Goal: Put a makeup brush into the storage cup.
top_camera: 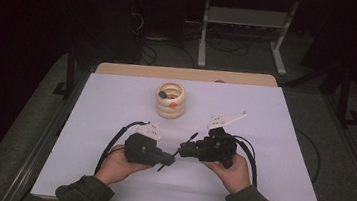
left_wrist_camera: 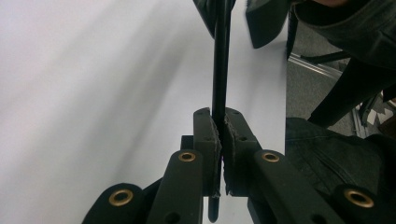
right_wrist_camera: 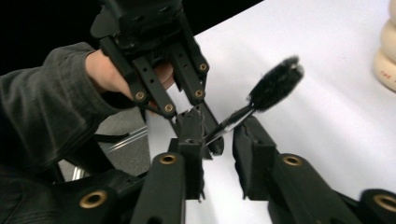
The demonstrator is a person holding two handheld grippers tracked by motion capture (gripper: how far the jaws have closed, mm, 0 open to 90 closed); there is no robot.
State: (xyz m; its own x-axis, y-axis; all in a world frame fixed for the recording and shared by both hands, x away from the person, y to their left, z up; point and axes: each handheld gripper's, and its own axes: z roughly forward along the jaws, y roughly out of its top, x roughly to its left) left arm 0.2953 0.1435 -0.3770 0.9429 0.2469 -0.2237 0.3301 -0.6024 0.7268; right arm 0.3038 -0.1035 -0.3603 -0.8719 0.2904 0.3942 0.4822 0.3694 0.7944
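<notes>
A thin black brush with a bristly head is held over the white table top. My left gripper is shut on its thin handle, which runs up from between the pads. From the opposite side, my right gripper faces the left one tip to tip. In the right gripper view its jaws stand open on either side of the handle, without clamping it. The left gripper's fingers show just beyond.
A cream stack of rings with a small black and orange piece on top stands mid-table, behind the grippers. Cables loop from both grippers. The table's right edge lies close to the left gripper, with grey floor past it.
</notes>
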